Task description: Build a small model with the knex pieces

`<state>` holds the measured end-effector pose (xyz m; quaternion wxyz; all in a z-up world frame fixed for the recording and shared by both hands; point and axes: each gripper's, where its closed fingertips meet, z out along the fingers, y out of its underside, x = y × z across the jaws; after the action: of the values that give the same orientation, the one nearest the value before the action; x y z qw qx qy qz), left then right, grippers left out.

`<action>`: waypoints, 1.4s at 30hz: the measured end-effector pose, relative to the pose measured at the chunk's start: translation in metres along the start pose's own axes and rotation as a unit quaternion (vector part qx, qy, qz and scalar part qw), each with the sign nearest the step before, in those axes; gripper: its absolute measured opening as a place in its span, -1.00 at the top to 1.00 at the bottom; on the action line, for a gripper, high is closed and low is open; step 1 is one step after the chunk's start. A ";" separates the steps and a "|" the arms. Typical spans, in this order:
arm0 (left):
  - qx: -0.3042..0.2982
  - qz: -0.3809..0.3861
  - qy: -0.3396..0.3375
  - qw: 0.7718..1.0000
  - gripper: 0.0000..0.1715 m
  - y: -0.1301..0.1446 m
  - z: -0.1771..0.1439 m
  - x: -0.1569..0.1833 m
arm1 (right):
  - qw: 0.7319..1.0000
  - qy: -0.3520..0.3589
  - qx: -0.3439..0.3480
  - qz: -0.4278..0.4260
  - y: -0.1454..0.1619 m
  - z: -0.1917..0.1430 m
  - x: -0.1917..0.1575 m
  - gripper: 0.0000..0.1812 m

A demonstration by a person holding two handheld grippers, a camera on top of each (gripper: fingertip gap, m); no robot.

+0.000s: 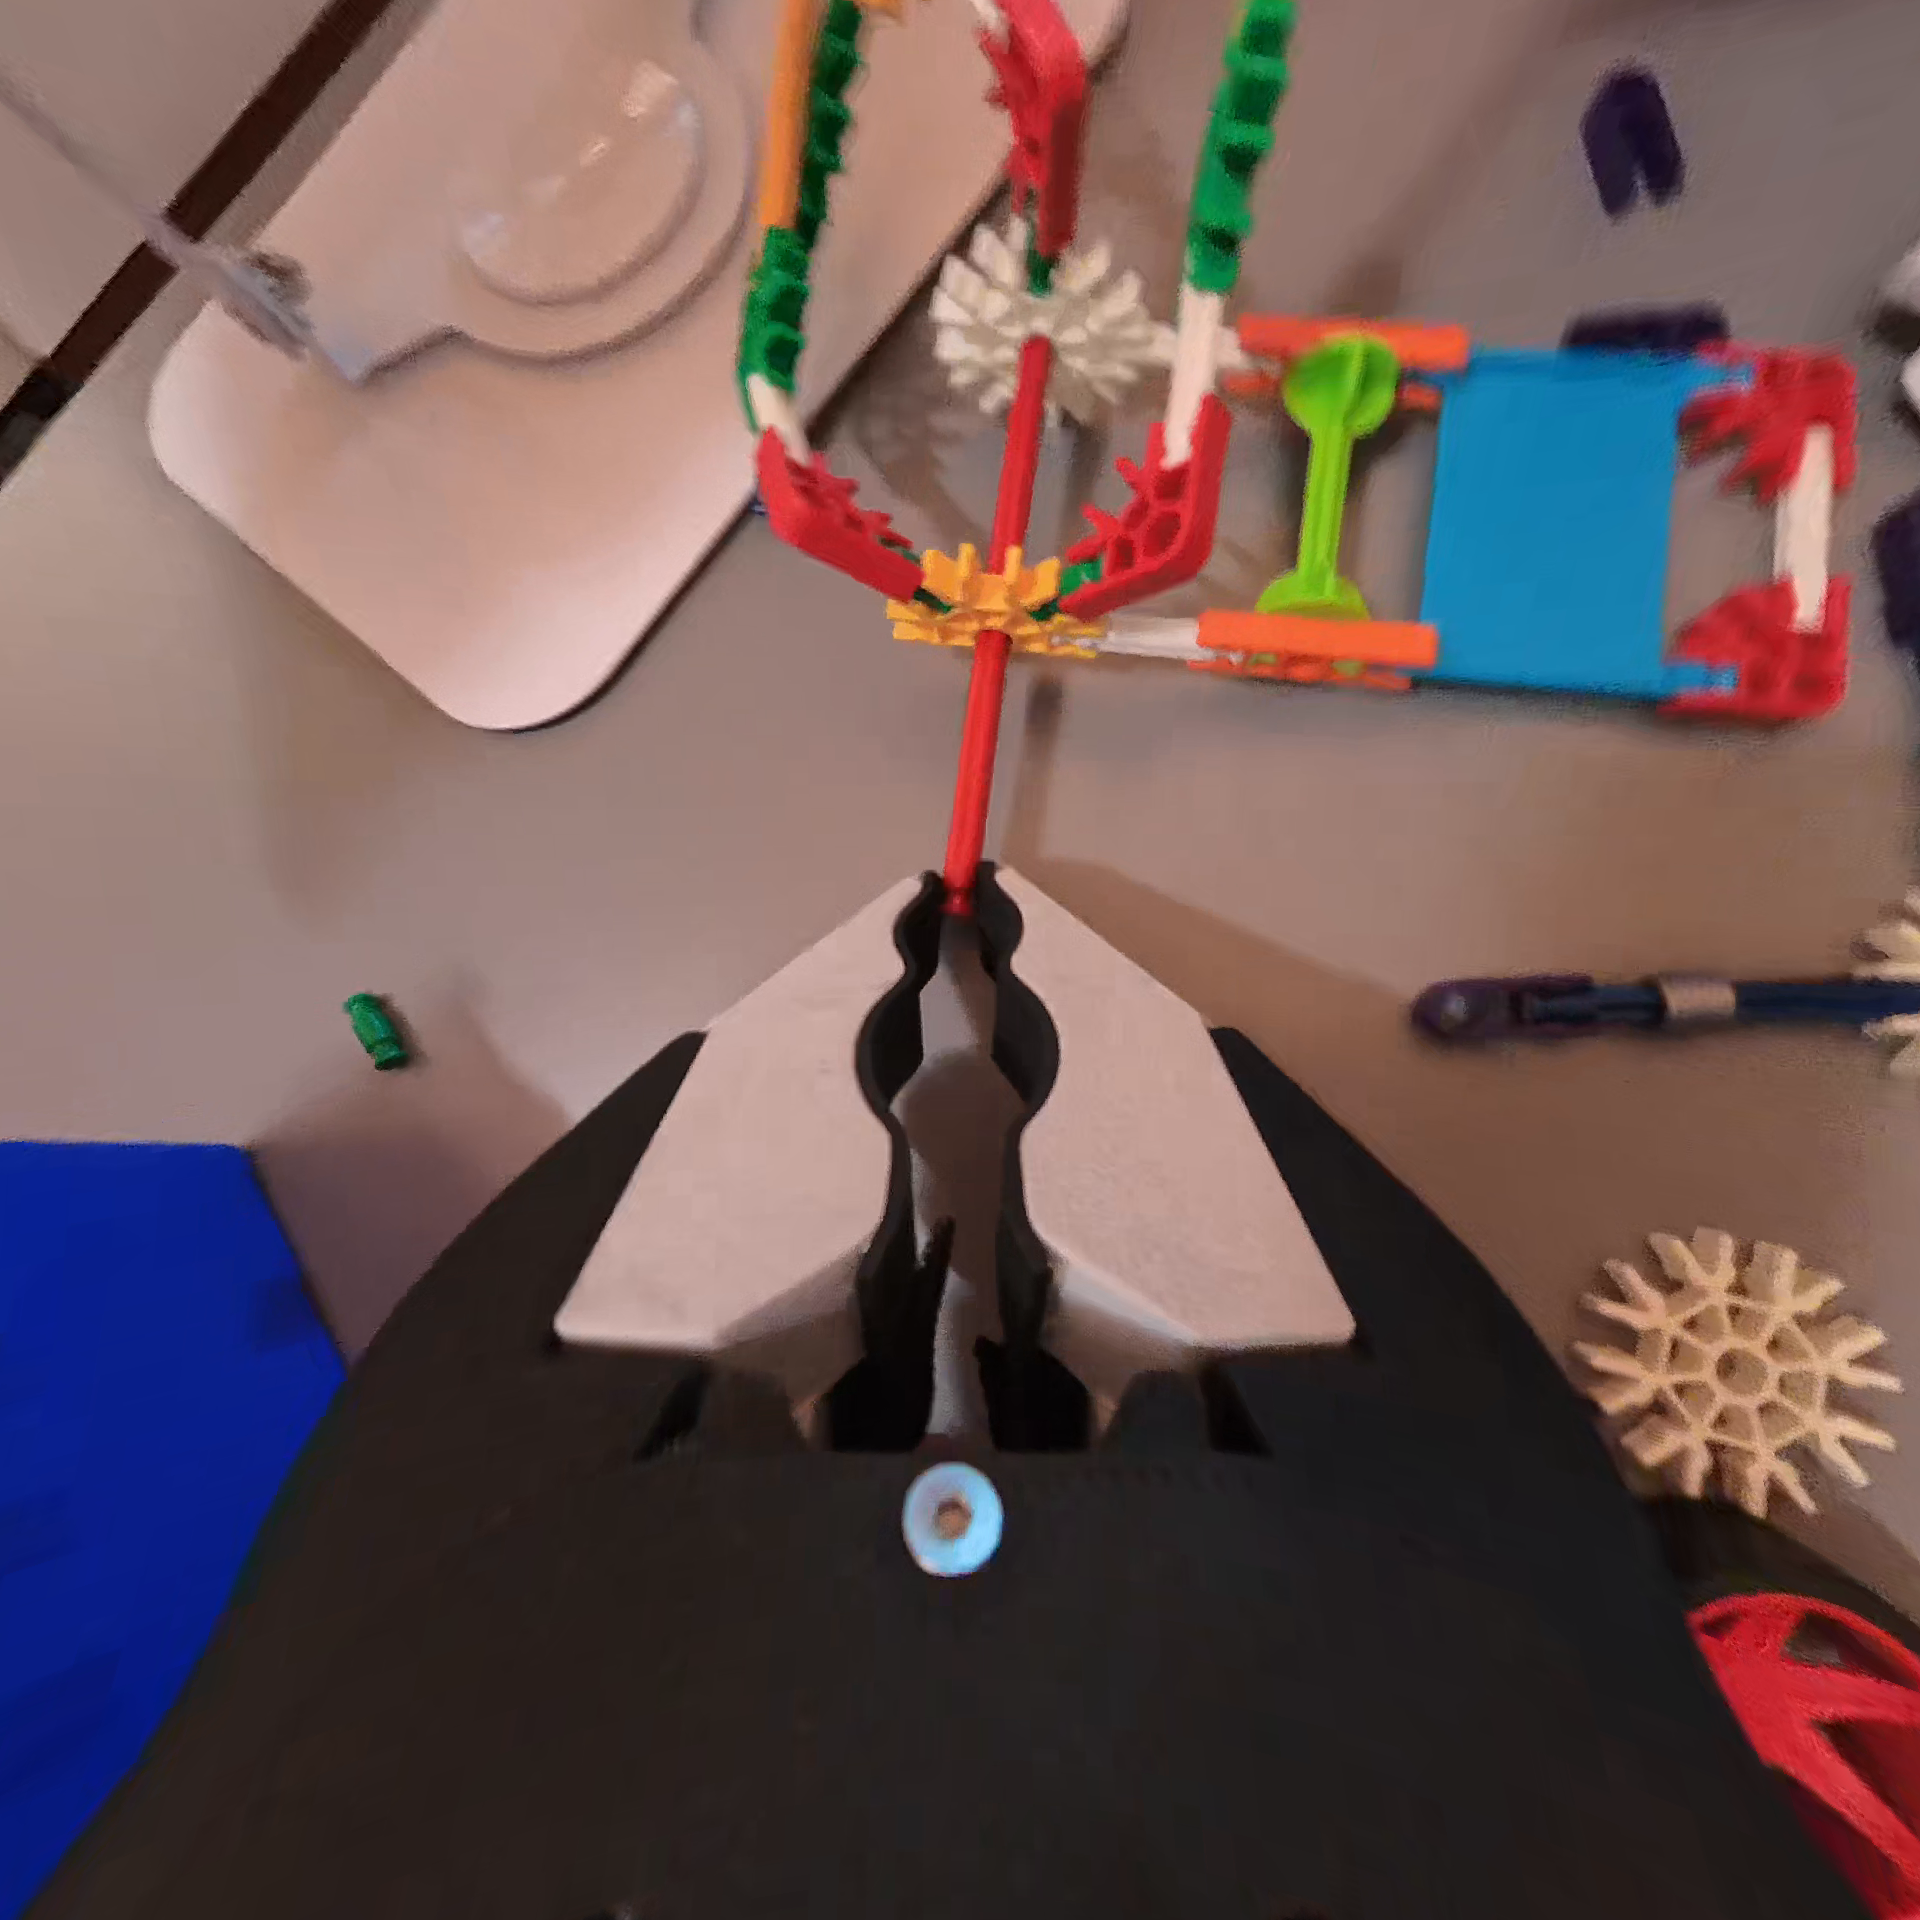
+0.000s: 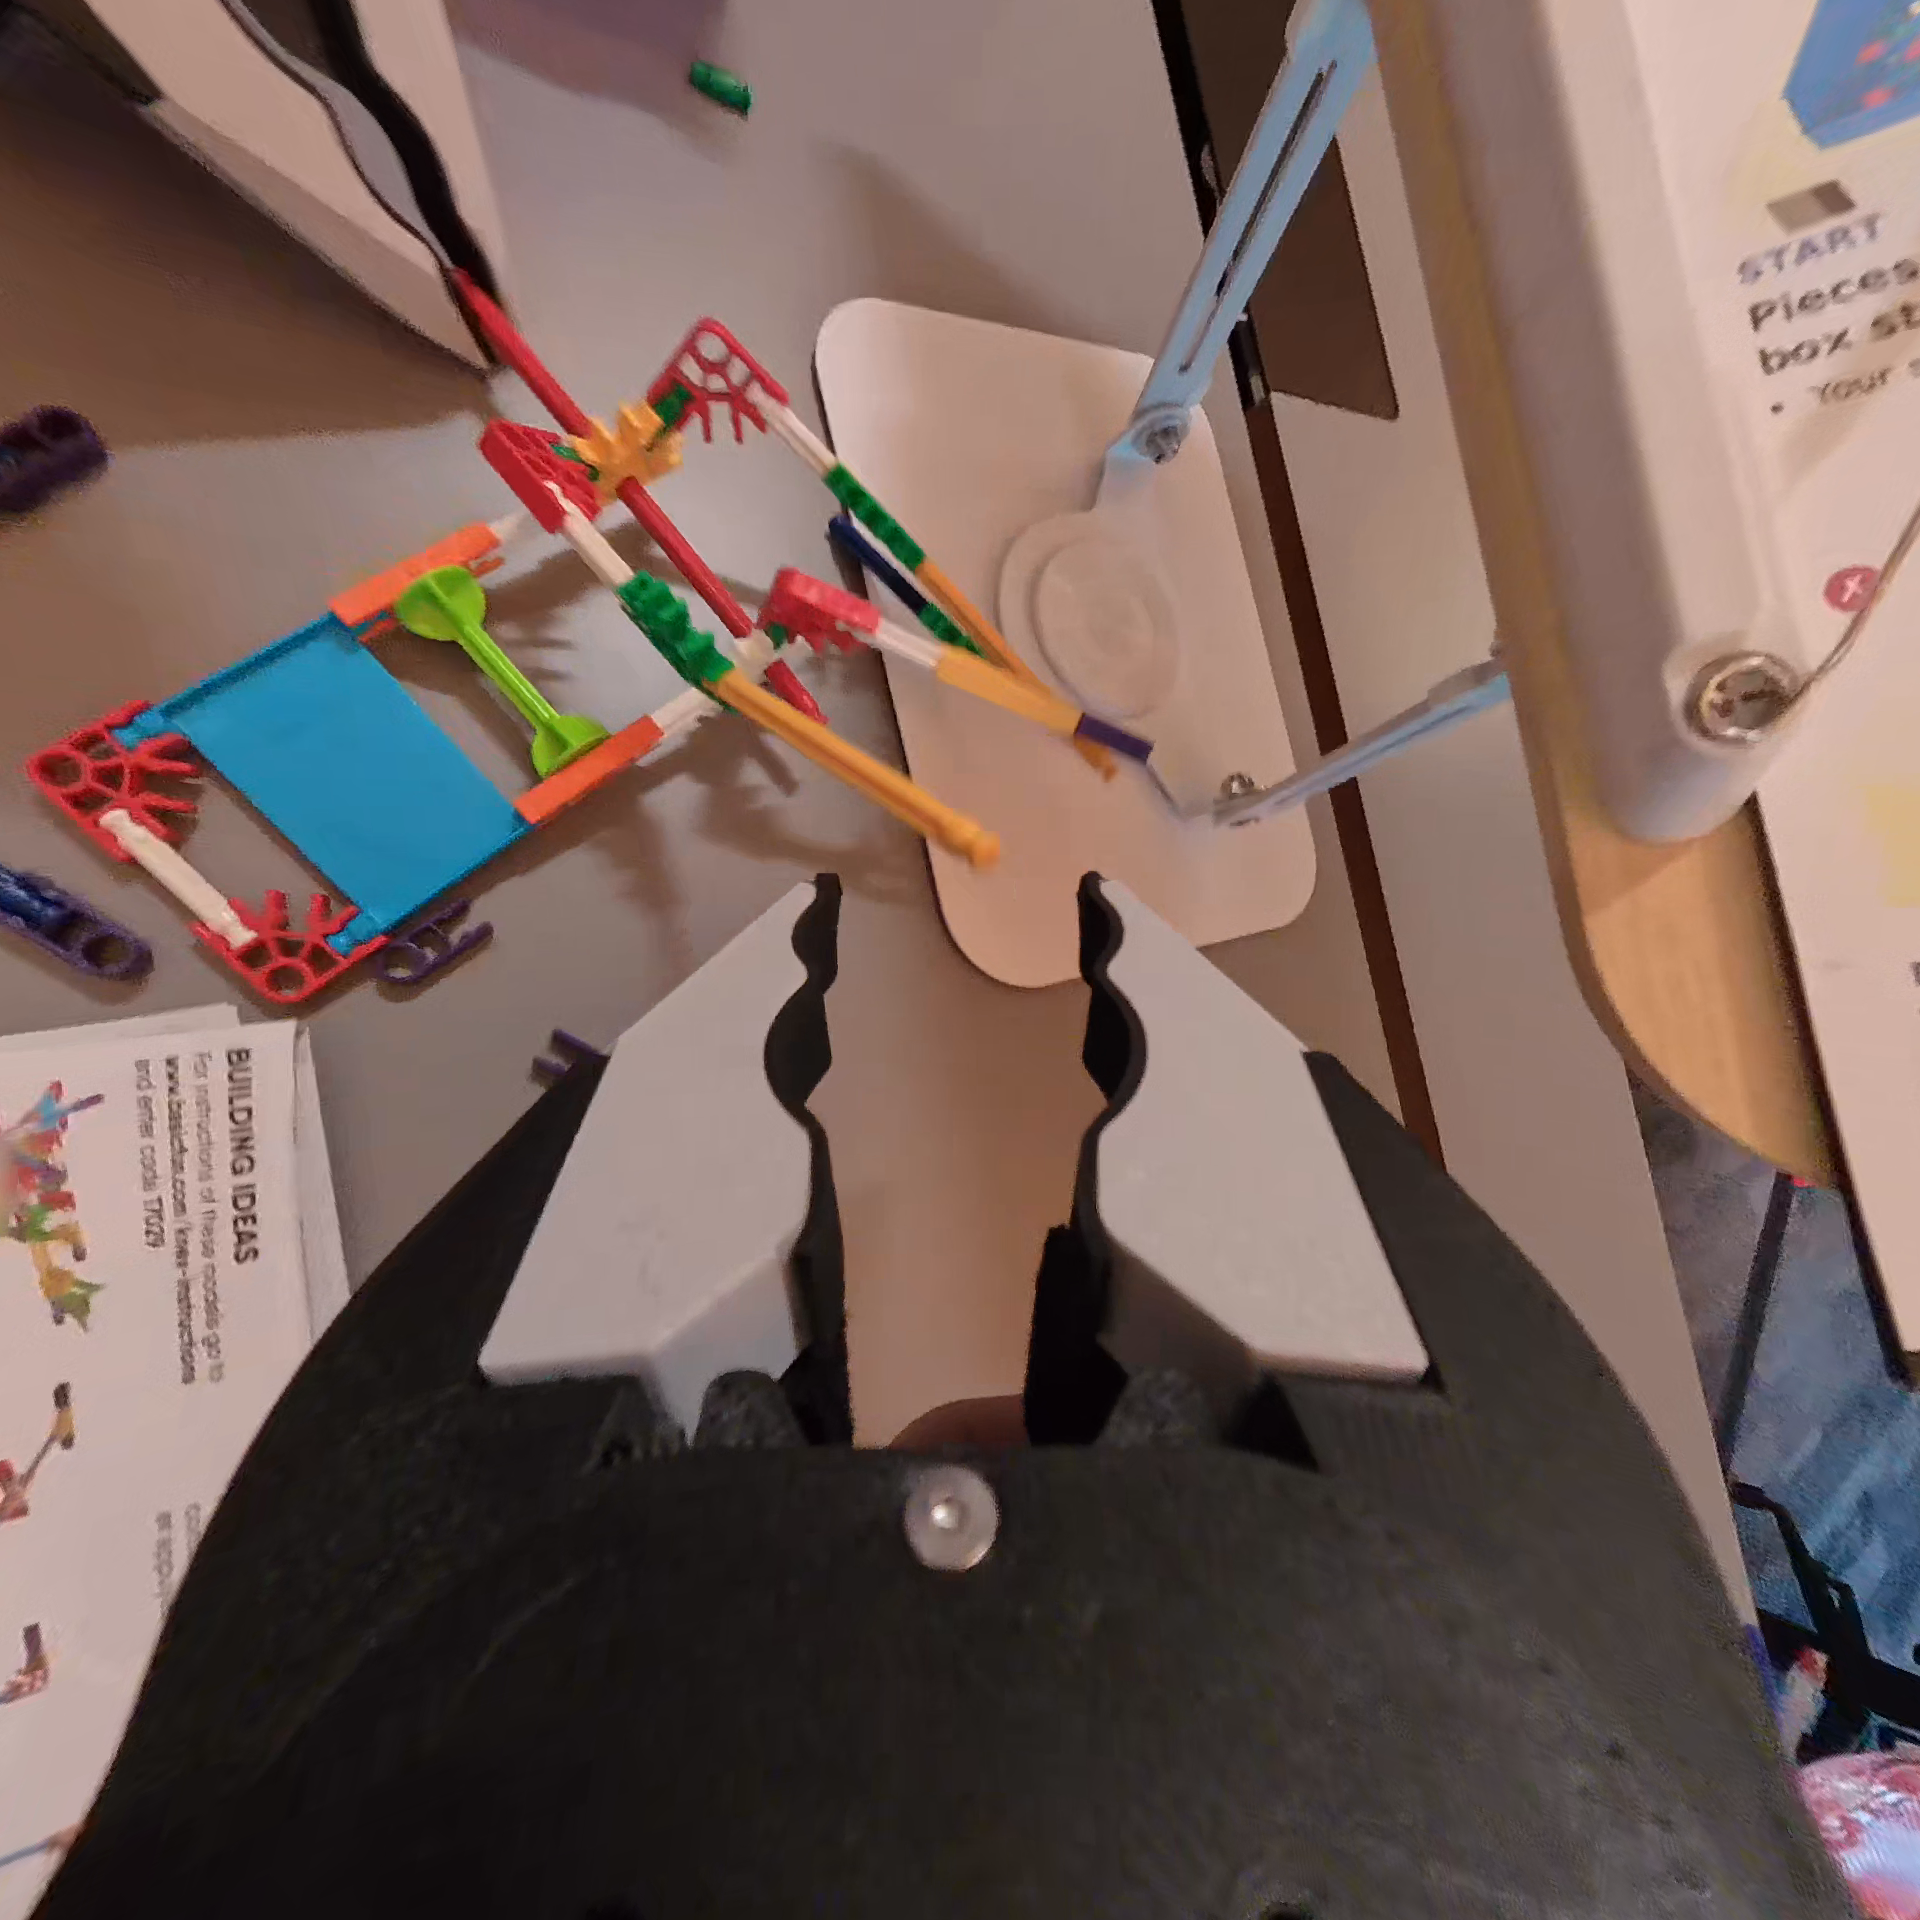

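Observation:
My left gripper (image 1: 958, 896) is shut on the near end of a red rod (image 1: 985, 740). The rod runs through a yellow connector (image 1: 982, 608) of a toy construction model built of red, green, white and orange pieces, joined to a blue panel (image 1: 1548, 520) and a lime green spool (image 1: 1325, 468). In the right wrist view my right gripper (image 2: 954, 885) is open and empty, its tips just short of the model's orange rod end (image 2: 971, 844). The red rod (image 2: 665, 530) and the blue panel (image 2: 343, 769) show there too, with the left gripper's fingers at top left.
A white stand base (image 1: 436, 499) lies behind the model, also in the right wrist view (image 2: 1122, 644). Loose pieces lie about: a small green connector (image 1: 376, 1031), a cream snowflake connector (image 1: 1735, 1371), a blue rod (image 1: 1662, 1006), purple pieces (image 2: 47, 457). An instruction booklet (image 2: 156, 1247) lies at left. One gripper's finger ends stand about 20 cm off the other's. The small green connector (image 1: 376, 1031) is about 12 cm from my left fingertips and 25 cm from my right. My right wrist view (image 2: 714, 75) looks at it from another angle.

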<state>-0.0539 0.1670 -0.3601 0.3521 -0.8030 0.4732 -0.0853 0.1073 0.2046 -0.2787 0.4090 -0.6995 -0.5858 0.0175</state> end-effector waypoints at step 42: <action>0.067 -0.103 0.004 0.992 0.96 -0.071 0.024 -0.005 | 0.978 -0.091 0.089 0.165 -0.013 0.028 -0.015 0.85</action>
<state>0.0039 0.2044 -0.3310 0.3928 -0.8217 0.3822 -0.1564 0.0785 0.2073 -0.2960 0.4066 -0.7428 -0.4927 0.2004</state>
